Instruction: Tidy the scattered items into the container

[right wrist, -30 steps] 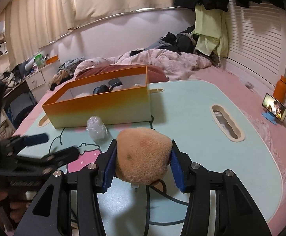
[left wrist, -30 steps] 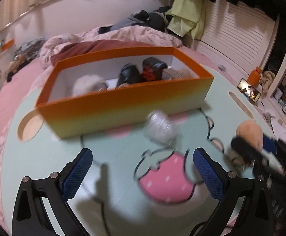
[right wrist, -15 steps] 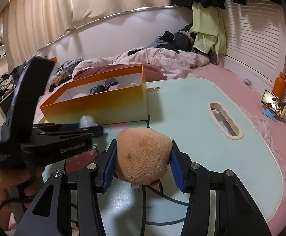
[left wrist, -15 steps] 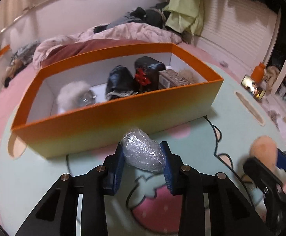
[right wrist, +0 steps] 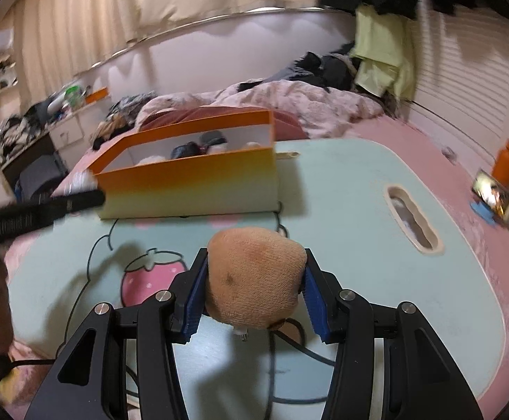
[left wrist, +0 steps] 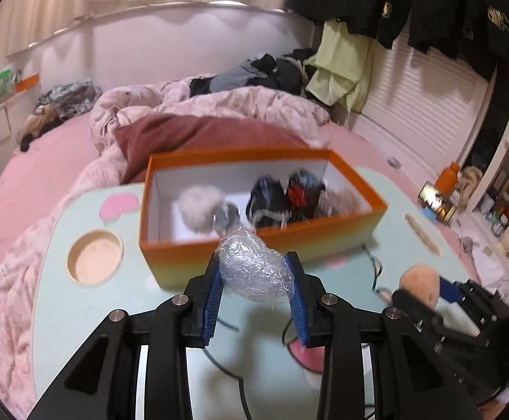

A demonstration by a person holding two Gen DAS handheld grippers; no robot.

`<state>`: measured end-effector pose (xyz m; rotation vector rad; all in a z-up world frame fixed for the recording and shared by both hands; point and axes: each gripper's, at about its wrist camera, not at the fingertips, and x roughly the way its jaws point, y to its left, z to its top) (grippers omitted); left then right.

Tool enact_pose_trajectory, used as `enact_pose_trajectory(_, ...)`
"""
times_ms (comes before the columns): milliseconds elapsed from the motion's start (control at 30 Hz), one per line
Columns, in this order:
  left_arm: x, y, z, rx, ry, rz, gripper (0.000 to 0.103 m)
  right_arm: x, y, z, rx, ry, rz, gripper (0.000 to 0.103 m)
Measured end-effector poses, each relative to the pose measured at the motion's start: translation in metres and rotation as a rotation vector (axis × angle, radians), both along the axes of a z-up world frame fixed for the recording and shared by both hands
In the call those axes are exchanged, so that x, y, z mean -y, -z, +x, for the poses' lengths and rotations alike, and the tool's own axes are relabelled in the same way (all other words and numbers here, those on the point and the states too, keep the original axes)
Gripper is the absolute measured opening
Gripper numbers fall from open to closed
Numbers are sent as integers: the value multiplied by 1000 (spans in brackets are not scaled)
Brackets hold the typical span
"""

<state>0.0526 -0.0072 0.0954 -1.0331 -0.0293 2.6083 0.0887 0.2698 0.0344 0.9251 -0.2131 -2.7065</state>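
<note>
Left tongs [left wrist: 254, 276] lifted the bubble-wrap bundle [left wrist: 254, 269] toward the orange box [left wrist: 254, 245]; right tongs [right wrist: 254, 287] clamp the tan plush [right wrist: 254, 276]. Several items boxed, two left.

Left gripper [left wrist: 254, 281] clamped on load, raised; right gripper [right wrist: 253, 288] clamped likewise, lower.

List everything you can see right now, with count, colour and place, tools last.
box: one, orange rim, white inside, on the table
items in box: several, white fluffy, black, red-and-black, beige; exact count unclear
plastic-wrap ball: one, clear silvery, held above the table before the box
plush ball: one, tan, held above the table
table: one, mint green with pink strawberry print
bottle: one, orange, far right
phone: one, screen lit, beside the bottle
left tool: black, blue pads, gripping the wrap ball
right tool: black, blue pads, gripping the plush ball
</note>
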Motion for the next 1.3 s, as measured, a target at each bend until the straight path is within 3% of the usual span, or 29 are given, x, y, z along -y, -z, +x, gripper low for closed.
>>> enact_pose_trajectory(133,3,-22,-22,-7,-14,-2,33,8,-31,-15,-31,-60,-25,51)
enact_pose_trajectory(267,6,-41,-52,3,-31,14,33,19,-70,-46,-98,-81,22,51)
enact_pose_trajectory(367,9,-44,-84,69,-43,42,33,34,-86,-86,-67,-107,52,51)
enact_pose_trajectory(500,5,-31,-113,119,-83,-25,36,54,-80,-129,15,-129,80,53)
enact_pose_trajectory(533,4,-21,-121,156,-80,-32,50,61,-73,-141,46,-135,96,53)
enact_pose_trajectory(567,4,-14,-127,187,-74,-31,72,65,-68,-148,68,-134,105,53)
enact_pose_trajectory(600,6,-2,-135,226,-84,-7,77,68,-62,-154,86,-119,117,53)
enact_pose_trajectory(633,10,5,-137,238,-106,14,78,70,-57,-160,100,-99,138,55)
enact_pose_trajectory(700,16,13,-134,240,-127,60,78,76,-47,-166,112,-64,185,70)
enact_pose_trajectory(833,22,11,-123,199,-118,90,82,73,-51,-161,71,-28,207,81)
enact_pose_trajectory(1200,32,-17,-97,118,-127,75,87,64,-76,-136,12,-17,199,82)
enact_pose_trajectory(1300,32,-23,-82,80,-140,35,88,60,-80,-126,0,-23,182,82)
